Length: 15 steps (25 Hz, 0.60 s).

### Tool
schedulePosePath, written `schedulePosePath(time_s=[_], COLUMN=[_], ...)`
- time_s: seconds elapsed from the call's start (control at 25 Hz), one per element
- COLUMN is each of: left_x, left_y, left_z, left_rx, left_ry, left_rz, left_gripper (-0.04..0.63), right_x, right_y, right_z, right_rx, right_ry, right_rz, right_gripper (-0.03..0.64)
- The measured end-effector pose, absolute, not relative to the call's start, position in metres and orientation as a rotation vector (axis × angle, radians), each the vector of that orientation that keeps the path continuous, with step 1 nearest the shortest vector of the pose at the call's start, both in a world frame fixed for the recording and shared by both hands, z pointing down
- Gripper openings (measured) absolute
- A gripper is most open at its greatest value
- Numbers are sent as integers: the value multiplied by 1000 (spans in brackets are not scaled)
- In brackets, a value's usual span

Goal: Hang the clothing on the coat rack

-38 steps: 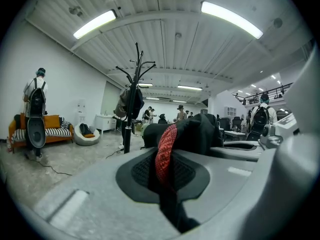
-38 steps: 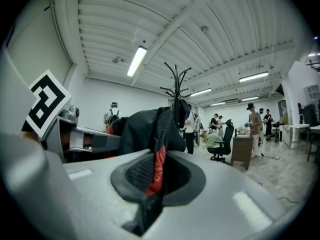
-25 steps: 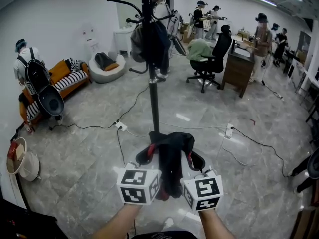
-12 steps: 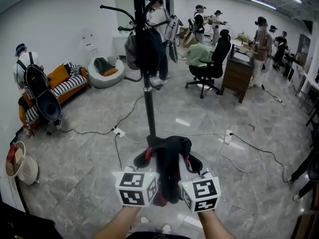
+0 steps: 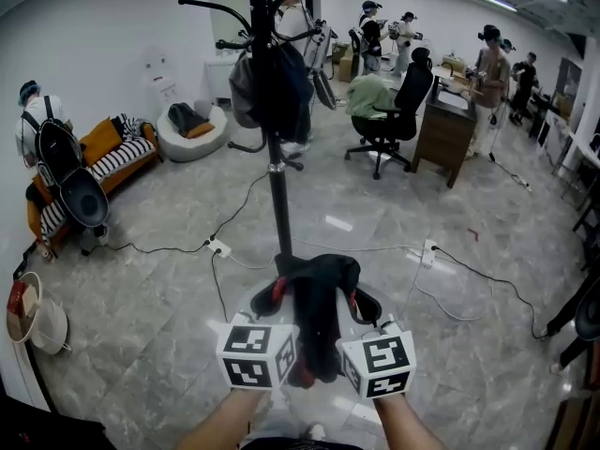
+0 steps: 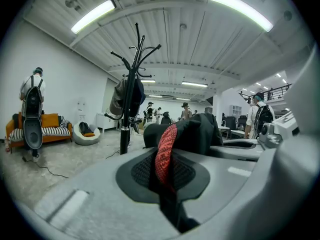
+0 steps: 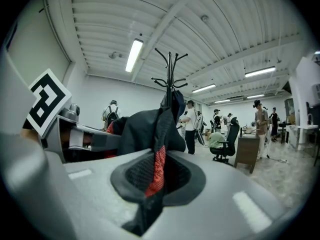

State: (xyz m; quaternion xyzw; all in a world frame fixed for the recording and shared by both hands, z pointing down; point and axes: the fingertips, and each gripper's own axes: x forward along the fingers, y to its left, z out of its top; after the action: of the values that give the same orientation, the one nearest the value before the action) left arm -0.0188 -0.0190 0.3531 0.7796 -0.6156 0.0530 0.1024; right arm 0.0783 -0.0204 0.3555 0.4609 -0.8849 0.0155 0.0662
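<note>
While L tool [image 6: 166, 170], R tool [image 7: 156, 176] pinch limp black-red garment [image 5: 317, 293], hooked rack [image 5: 277, 195] stands.

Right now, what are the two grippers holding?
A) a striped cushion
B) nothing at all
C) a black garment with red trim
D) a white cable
C: the left gripper and the right gripper each have their jaws shut on the black garment with red trim, which hangs between them in front of the coat rack.
</note>
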Motion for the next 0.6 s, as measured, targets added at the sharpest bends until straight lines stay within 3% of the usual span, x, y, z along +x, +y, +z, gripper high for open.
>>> schedulePosePath(time_s=[0.6], left_x=[-69], left_y=[-121], left_z=[358], left_rx=[2370], left_ry=[-1683], left_rz=[153], left_gripper=[20], right_x=[27], right_y=[-117], right_z=[359], right_rx=[1506], right_ry=[-2567], right_rz=[65], right_gripper=[25])
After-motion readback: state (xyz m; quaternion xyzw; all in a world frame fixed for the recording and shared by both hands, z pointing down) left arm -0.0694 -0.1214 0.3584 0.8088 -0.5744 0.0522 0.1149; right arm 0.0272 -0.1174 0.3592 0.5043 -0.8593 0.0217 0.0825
